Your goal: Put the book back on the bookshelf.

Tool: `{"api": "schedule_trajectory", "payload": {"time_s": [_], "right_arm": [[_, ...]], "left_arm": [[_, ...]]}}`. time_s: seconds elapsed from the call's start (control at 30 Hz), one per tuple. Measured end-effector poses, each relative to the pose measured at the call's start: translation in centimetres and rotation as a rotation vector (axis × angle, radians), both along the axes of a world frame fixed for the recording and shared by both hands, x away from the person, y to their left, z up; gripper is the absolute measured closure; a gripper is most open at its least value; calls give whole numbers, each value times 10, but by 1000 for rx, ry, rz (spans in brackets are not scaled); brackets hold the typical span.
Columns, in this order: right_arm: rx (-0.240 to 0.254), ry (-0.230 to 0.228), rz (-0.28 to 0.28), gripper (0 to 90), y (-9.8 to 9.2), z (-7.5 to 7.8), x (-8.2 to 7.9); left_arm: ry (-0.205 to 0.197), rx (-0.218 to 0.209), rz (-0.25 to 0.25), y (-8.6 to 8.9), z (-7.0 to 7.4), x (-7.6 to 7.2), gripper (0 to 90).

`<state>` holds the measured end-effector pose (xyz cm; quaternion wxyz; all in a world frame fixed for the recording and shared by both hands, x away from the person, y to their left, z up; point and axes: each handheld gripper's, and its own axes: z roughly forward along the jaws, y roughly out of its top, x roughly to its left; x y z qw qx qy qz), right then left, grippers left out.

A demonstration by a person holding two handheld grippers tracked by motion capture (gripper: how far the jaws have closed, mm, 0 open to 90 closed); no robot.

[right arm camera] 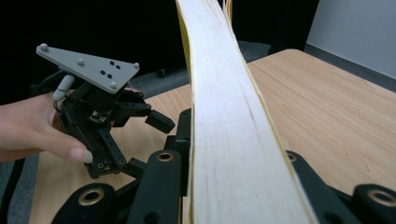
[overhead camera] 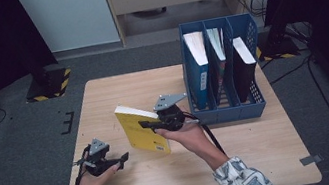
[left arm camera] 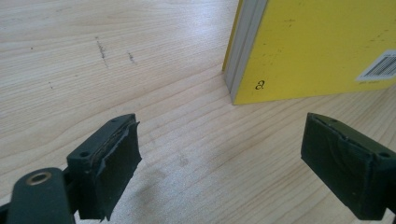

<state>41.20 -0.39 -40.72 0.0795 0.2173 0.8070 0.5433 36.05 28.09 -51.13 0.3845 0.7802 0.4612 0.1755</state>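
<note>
Your right gripper (overhead camera: 150, 124) was clamped on the yellow book (overhead camera: 141, 129), its jaws pressed against both covers, holding it upright on edge on the wooden table (overhead camera: 262, 142). Your left gripper (overhead camera: 123, 157) rested near the book's lower corner, jaws spread wide and empty. The blue file rack (overhead camera: 229, 112) stood beyond.

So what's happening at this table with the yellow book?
A person holds a gripper in each hand. The right gripper has its jaws shut on a yellow book, held upright on the wooden table. The left gripper waits beside it, jaws open and empty, just above the tabletop. Behind stands a blue file rack with three slots, each already holding a book or folder.
</note>
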Motion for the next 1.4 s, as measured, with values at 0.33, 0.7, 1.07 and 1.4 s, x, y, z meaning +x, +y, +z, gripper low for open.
{"api": "schedule_trajectory", "payload": {"time_s": [0.33, 0.7, 1.07, 1.4], "right_arm": [[43, 82, -78, 751, -4, 0, 8], [73, 157, -157, 751, -15, 4, 14], [96, 156, -217, 750, -32, 17, 11], [94, 142, -244, 750, -54, 24, 4]], "left_arm": [[5, 5, 7, 2, 0, 0, 110], [13, 12, 17, 5, -2, 1, 97], [66, 77, 58, 10, -8, 4, 96], [98, 118, 81, 11, -14, 6, 85]]}}
